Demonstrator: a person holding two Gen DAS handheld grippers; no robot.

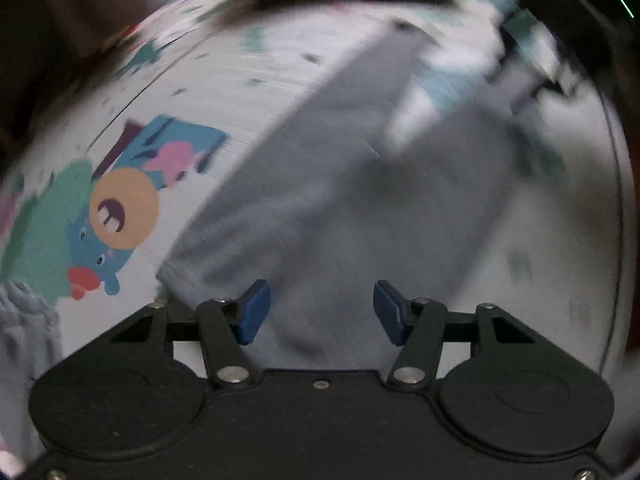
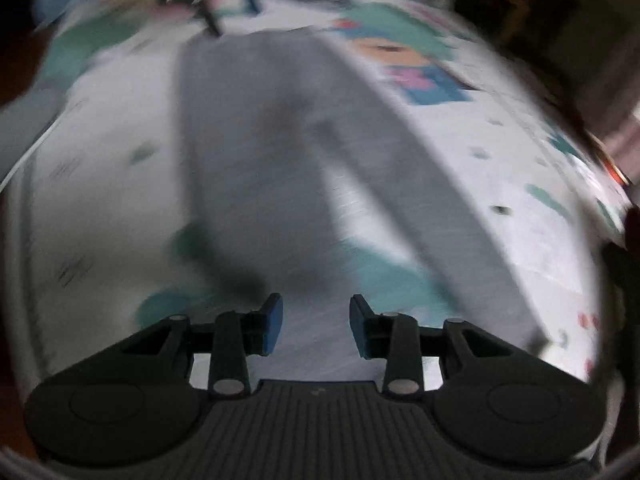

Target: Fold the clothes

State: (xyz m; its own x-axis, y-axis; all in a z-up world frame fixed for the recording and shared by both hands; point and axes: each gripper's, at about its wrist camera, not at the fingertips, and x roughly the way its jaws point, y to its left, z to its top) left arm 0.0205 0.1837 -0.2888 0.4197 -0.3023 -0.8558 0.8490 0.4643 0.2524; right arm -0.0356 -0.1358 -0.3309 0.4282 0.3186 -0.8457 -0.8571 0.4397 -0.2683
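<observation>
Both claws, left claw [image 1: 321, 312] and right claw [image 2: 316, 326], stand apart, empty, above grey trousers [image 1: 340, 184]; soft, limp cloth, best pinched at hem or waistband.

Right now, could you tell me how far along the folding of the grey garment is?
Done: the grey garment lies spread on the printed sheet, its two legs apart in the right wrist view, so no fold shows. In hand: nothing; the left gripper and the right gripper both stand open and empty above it. Left: grasping and folding. The frames are blurred, so fine creases cannot be told.
</observation>
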